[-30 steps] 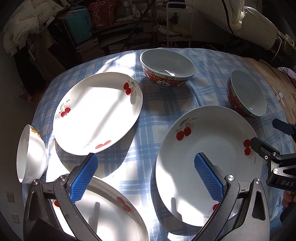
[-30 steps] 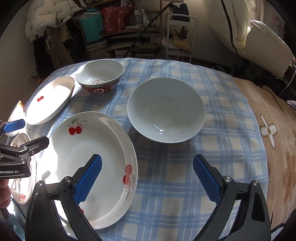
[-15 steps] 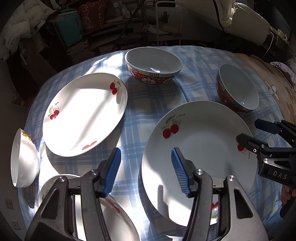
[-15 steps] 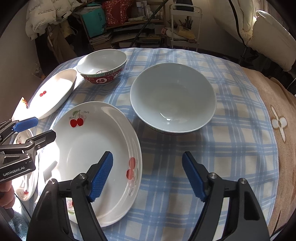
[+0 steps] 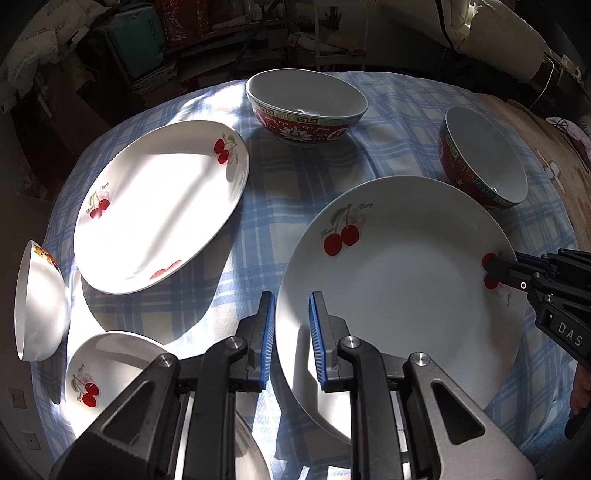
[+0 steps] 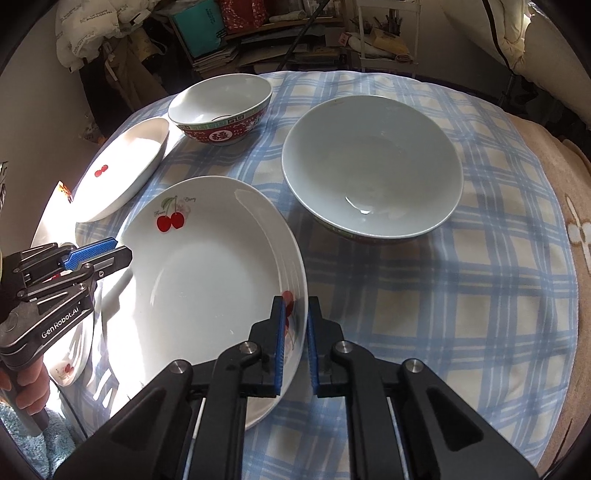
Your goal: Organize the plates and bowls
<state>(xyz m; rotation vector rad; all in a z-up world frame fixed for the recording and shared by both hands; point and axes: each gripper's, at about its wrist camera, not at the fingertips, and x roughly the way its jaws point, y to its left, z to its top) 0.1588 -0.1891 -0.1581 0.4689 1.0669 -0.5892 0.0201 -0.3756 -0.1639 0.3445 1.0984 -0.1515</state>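
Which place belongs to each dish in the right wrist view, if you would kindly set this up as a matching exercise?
Things:
1. central white cherry-print plate
2. wide pale-grey bowl
3. red patterned bowl with a white inside

Places:
A. far side of the blue checked cloth
B. nearest the camera
C. right of the central plate

Pairs: 1-B, 2-C, 3-A

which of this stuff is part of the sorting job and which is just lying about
Job:
- white oval cherry-print plate, rim between both grippers' fingers
- second white cherry-print plate
- two red patterned bowls
- small white bowl

Lying about:
- blue checked tablecloth
- teal box
- stacked books
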